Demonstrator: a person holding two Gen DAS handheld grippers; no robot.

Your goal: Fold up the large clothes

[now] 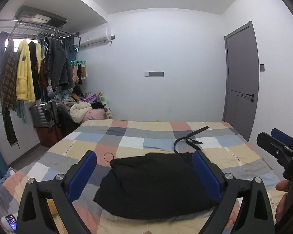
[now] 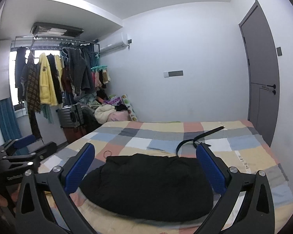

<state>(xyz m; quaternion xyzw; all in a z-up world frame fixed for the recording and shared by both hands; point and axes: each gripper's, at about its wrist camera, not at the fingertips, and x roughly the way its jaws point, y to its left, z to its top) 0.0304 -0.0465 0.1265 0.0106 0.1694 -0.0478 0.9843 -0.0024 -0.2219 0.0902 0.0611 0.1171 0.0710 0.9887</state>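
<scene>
A black garment (image 1: 156, 185) lies folded into a compact bundle on the checked bedspread (image 1: 127, 134); it also shows in the right wrist view (image 2: 146, 185). My left gripper (image 1: 144, 161) is open and empty, held above the near side of the bundle, blue pads apart. My right gripper (image 2: 146, 156) is open and empty, also held above the bundle. The right gripper also shows at the right edge of the left wrist view (image 1: 281, 146). The left gripper shows at the left edge of the right wrist view (image 2: 23, 148).
A black belt (image 1: 191, 138) lies on the bed beyond the garment, and a thin hair tie (image 1: 108, 157) to its left. A clothes rack (image 1: 29, 66), suitcases (image 1: 45, 115) and a clothes pile (image 1: 82, 107) stand at left. A grey door (image 1: 242, 81) is at right.
</scene>
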